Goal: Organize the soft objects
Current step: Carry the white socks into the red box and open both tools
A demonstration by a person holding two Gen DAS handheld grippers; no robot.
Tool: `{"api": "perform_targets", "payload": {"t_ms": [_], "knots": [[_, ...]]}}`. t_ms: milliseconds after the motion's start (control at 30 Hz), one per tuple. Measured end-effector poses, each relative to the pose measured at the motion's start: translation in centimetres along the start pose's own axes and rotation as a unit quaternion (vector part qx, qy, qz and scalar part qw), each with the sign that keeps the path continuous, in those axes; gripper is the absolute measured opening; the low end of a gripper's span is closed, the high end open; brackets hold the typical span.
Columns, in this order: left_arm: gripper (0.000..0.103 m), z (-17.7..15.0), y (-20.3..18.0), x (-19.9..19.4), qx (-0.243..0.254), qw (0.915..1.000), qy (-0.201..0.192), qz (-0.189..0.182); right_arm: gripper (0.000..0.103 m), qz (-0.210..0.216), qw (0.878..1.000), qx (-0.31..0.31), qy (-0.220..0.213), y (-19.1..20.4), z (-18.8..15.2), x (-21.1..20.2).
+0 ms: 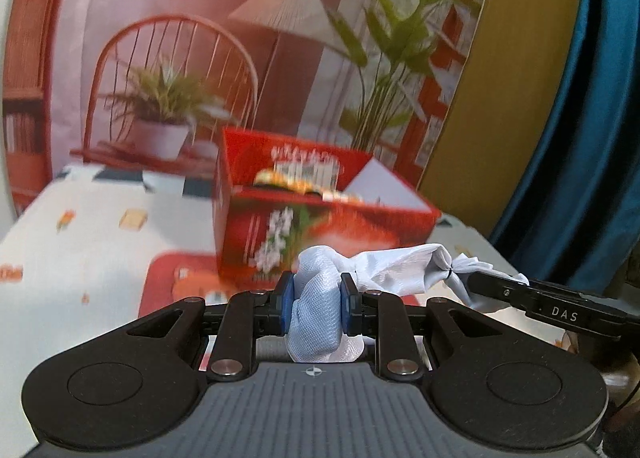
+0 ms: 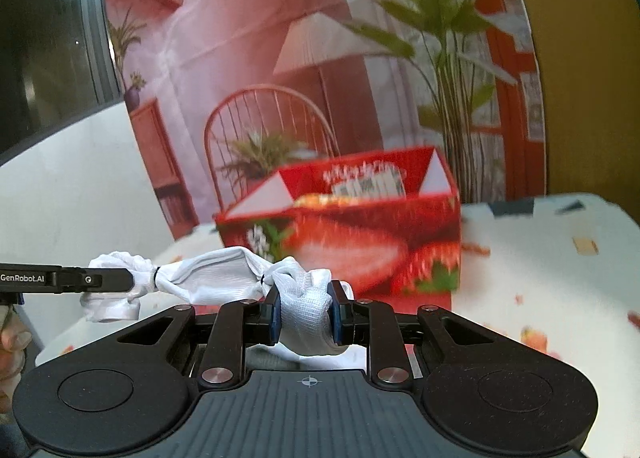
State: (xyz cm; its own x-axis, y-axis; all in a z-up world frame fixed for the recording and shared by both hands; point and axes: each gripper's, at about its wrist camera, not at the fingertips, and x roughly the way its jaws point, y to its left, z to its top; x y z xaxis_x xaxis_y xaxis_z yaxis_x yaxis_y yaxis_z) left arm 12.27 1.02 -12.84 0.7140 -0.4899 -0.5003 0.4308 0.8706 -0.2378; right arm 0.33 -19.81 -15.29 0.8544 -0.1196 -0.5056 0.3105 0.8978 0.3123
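A white knotted cloth roll point(image 1: 394, 268) hangs stretched between both grippers, tied off with thin black bands near each end. My left gripper point(image 1: 318, 300) is shut on one bunched end, blue pads pressing the fabric. In the right wrist view the same white cloth roll point(image 2: 218, 278) runs leftward from my right gripper point(image 2: 303, 308), which is shut on the other bunched end. The other tool's black finger point(image 1: 520, 292) shows at the right of the left view, and at the left of the right view point(image 2: 80, 280). Behind the cloth stands an open red strawberry-print box point(image 2: 360, 242).
The red box point(image 1: 320, 230) holds some packets and sits on a white patterned tablecloth point(image 1: 88, 254). A printed backdrop with a chair, a lamp and plants point(image 1: 200, 57) rises behind it. A blue curtain point(image 1: 592, 97) hangs at the right; a dark window point(image 2: 44, 37) is at the left.
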Motion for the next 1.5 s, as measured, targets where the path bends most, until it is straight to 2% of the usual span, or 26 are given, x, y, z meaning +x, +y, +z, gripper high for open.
{"api": "perform_targets", "payload": {"t_ms": [300, 533, 833, 1167, 1300, 1400, 1433, 1500], "knots": [[0.024, 5.9, -1.0, 4.1, 0.022, 0.9994, -0.023, 0.009, 0.021, -0.017, 0.999, -0.017, -0.039, -1.6, 5.7, 4.1], [0.024, 9.2, -1.0, 9.4, 0.026, 0.9995, -0.013, 0.015, 0.021, -0.036, 0.998, -0.015, -0.045, -4.1, 8.5, 8.3], [0.024, 10.3, 0.3, 15.9, 0.029, 0.999, 0.024, 0.024, 0.021, -0.052, 0.998, -0.001, -0.023, -7.3, 9.0, 14.0], [0.025, 9.9, 1.1, 19.9, 0.041, 0.9968, 0.058, 0.035, 0.023, -0.058, 0.998, -0.005, -0.011, -9.2, 8.2, 17.3], [0.032, 9.7, 1.0, 20.5, 0.051, 0.9959, 0.064, 0.038, 0.03, -0.055, 0.998, -0.002, -0.015, -9.4, 8.0, 17.7], [0.049, 9.7, 0.8, 20.2, 0.06, 0.9955, 0.062, 0.04, 0.035, -0.055, 0.998, -0.012, -0.019, -9.0, 7.8, 17.5], [0.056, 9.8, 0.8, 19.9, 0.062, 0.9956, 0.058, 0.04, 0.04, -0.055, 0.998, -0.016, -0.021, -8.8, 7.8, 17.4], [0.061, 10.0, 0.7, 19.3, 0.063, 0.9959, 0.053, 0.036, 0.049, -0.056, 0.998, -0.024, -0.022, -8.2, 7.8, 17.1]]}}
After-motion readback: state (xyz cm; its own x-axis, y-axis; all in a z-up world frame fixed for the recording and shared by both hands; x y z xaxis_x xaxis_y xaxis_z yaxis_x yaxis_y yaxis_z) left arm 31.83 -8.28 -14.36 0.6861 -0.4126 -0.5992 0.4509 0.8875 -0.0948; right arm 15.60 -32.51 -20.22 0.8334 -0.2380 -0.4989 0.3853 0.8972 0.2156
